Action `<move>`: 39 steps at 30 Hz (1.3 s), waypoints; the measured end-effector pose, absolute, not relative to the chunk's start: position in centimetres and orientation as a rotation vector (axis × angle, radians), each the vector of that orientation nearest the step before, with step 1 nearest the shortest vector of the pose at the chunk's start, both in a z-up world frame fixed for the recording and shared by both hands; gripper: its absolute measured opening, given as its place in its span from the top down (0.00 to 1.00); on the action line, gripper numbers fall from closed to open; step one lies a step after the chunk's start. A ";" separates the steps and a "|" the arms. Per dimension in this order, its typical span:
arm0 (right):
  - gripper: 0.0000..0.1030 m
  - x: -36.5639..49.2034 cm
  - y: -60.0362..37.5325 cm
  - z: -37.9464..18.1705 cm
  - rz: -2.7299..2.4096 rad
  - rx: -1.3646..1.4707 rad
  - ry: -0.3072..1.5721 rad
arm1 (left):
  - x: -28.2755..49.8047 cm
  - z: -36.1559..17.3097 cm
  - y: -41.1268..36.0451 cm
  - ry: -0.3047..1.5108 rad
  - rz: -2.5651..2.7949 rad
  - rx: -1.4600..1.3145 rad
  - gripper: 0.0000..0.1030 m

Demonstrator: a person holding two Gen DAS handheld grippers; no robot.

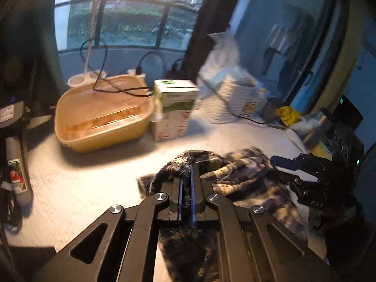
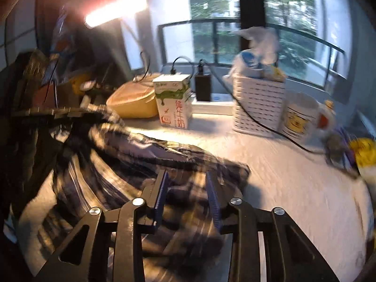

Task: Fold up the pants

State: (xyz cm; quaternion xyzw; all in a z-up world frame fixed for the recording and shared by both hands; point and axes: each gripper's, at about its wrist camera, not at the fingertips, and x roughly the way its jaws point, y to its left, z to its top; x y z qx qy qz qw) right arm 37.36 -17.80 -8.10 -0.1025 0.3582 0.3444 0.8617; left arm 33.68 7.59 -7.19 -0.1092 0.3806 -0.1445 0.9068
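Plaid woven cloth pants (image 1: 239, 171); matt black plastic left tool (image 1: 186, 181) with bright metal rivets; matt, finely textured white tabletop (image 1: 94, 188); glossy yellow plastic basin (image 1: 101, 117); printed paper carton (image 2: 174, 101).

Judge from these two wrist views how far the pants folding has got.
Done: nothing tidy yet; the plaid pants lie bunched on the white table. In hand: the left gripper is shut on a dark edge of the fabric, while the right gripper is open over the heap. Left: spreading the pants flat and making every fold.
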 end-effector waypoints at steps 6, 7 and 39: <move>0.67 41.9 -16.1 -11.1 0.728 -0.279 0.836 | 36.5 -11.4 9.0 0.922 -0.277 -0.249 0.91; 0.67 42.4 -15.7 -11.4 0.729 -0.295 0.842 | 36.7 -12.0 9.3 0.943 -0.282 -0.270 0.90; 0.58 32.6 -19.0 -11.5 0.759 -0.373 0.858 | 29.0 -12.3 9.6 0.970 -0.213 -0.373 0.79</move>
